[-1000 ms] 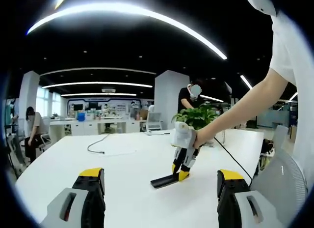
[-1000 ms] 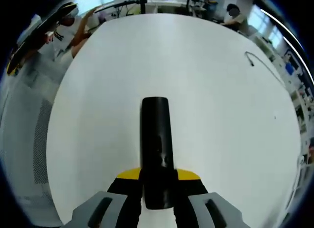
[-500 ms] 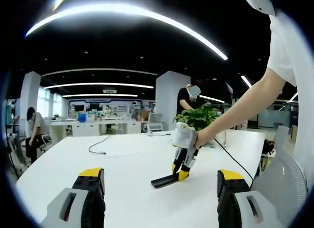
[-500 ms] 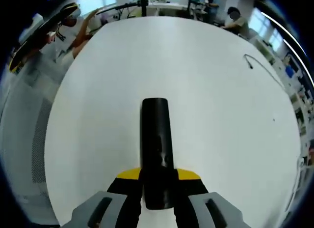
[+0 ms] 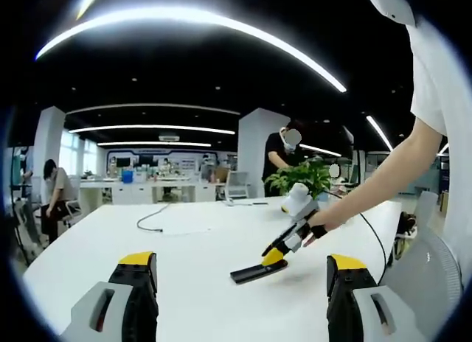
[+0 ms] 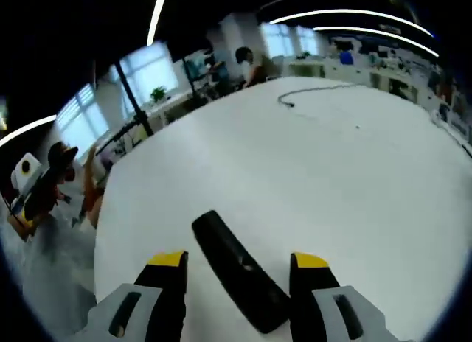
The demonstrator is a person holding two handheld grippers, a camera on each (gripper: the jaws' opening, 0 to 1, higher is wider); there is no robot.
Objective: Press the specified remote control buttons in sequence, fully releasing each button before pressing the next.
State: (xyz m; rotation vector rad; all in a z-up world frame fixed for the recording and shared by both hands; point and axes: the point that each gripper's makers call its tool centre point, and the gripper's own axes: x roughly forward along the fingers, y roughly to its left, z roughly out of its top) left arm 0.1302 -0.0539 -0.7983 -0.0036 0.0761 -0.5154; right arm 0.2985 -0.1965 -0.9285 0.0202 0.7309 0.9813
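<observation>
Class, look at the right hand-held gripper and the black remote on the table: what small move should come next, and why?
Probably lower the right hand-held gripper onto a button of the black remote. Its jaws stand open either side of the remote, which lies flat on the white table. Whether it touches the remote is unclear. The left hand-held gripper is open and well short of it.

Left tongs (image 5: 240, 283): two broad jaws, black inner faces, yellow caps at tips, light grey moulded shells lower down, each shell with dark oval slot

Right tongs (image 6: 237, 272): same build, yellow-capped black jaws on grey shells with dark slots; seen from left gripper view (image 5: 276, 255) as slim black-and-yellow jaws under white rounded housing

Person: white short-sleeved shirt (image 5: 442, 84), sleeve hem loose above elbow; hand (image 5: 322, 224) wrapped on right tongs handle
</observation>
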